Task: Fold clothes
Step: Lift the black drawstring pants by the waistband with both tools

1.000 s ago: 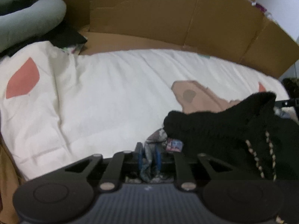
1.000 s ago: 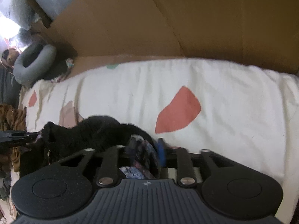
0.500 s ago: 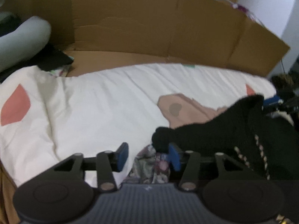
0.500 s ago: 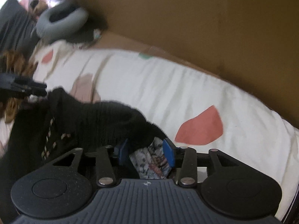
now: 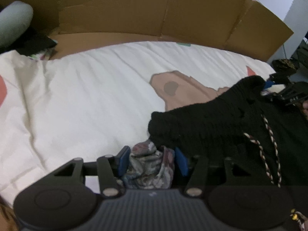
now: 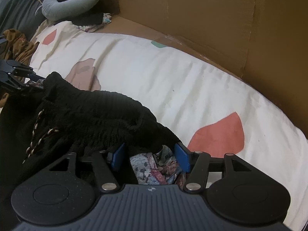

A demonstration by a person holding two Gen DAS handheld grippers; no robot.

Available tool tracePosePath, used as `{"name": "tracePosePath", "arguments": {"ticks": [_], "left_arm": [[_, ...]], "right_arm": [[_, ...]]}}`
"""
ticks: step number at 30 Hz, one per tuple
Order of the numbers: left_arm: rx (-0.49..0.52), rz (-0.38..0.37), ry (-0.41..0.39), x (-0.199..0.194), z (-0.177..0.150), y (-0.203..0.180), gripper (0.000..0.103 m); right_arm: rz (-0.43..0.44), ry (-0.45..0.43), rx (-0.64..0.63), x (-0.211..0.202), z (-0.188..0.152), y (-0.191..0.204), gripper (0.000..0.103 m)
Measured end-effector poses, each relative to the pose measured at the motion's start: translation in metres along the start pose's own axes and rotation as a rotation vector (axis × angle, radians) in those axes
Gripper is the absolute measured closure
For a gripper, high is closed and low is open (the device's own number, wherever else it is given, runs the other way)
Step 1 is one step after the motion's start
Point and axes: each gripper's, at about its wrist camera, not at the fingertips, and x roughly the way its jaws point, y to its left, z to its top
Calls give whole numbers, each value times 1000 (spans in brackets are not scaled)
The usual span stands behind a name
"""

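- Low in both frames, the black knit point(image 5: 221, 123) lay slumped on the bed point(image 5: 86, 100), a patterned cloth point(image 5: 150, 165) underneath.
- Left gripper point(image 5: 152, 160) and right gripper point(image 6: 150, 156) stood wide, cloth between the fingers, unpinched.
- Soft, floppy, probably light; best gripped at an edge.

Cream quilt point(image 5: 92, 100) with a slightly wrinkled surface fills the middle of both views; it bears flat printed patches, a tan patch point(image 5: 179, 88) near centre in the left wrist view and a coral patch point(image 6: 219, 134) at 4 o'clock in the right wrist view. Brown cardboard panels point(image 5: 134, 9) stand creased along its far edge from 10 to 2 o'clock. A grey neck pillow point(image 6: 67, 2) lies at 11 o'clock, a white wall point(image 5: 296, 5) shows at 2 o'clock, and crumpled brown fabric point(image 6: 17, 42) sits at 9 o'clock.
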Motion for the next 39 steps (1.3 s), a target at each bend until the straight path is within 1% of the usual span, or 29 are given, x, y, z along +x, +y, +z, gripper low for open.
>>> {"name": "tracePosePath", "arguments": {"ticks": [4, 6, 7, 8, 9, 10, 12, 15, 20, 25, 27, 32, 35, 36, 37, 39], "left_arm": [[26, -19, 0, 1, -2, -1, 50], [37, -29, -4, 1, -2, -2, 56], [36, -36, -8, 1, -2, -1, 64], [23, -44, -16, 0, -3, 0, 77], [10, -52, -24, -1, -3, 1, 81], [-4, -60, -32, -2, -4, 3, 85], [-27, -73, -49, -4, -5, 5, 89], [-29, -62, -90, -15, -6, 4, 91], [-18, -15, -172, -38, -2, 3, 92], [1, 50, -239, -55, 3, 2, 92], [-3, 66, -248, -57, 4, 4, 92], [-13, 97, -200, -43, 3, 12, 92], [-54, 102, -158, -32, -1, 18, 92], [-60, 105, -149, -30, -2, 19, 92], [-57, 109, -141, -28, -2, 18, 92], [-53, 116, -125, -24, -2, 17, 91]], "right_arm": [[-12, -2, -68, 6, 4, 7, 38], [-2, -1, -75, 8, 7, 7, 40], [10, -2, -66, 8, 8, 5, 43], [21, -4, -56, 8, 10, 3, 52], [30, -10, -47, 7, 11, 2, 66], [36, -19, -42, 4, 12, 3, 71], [37, -35, -37, -2, 13, 4, 78], [25, -65, -30, -12, 15, 7, 80], [-10, -135, -1, -28, 20, 11, 81], [-59, -188, -33, -37, 32, 24, 81], [-67, -187, -48, -36, 37, 29, 81], [-80, -138, -55, -10, 36, 35, 81], [-96, -95, -34, 10, 34, 35, 76], [-103, -95, -26, 11, 34, 35, 66], [-111, -99, -20, 12, 34, 34, 62], [-122, -99, -19, 13, 35, 32, 52]]}}
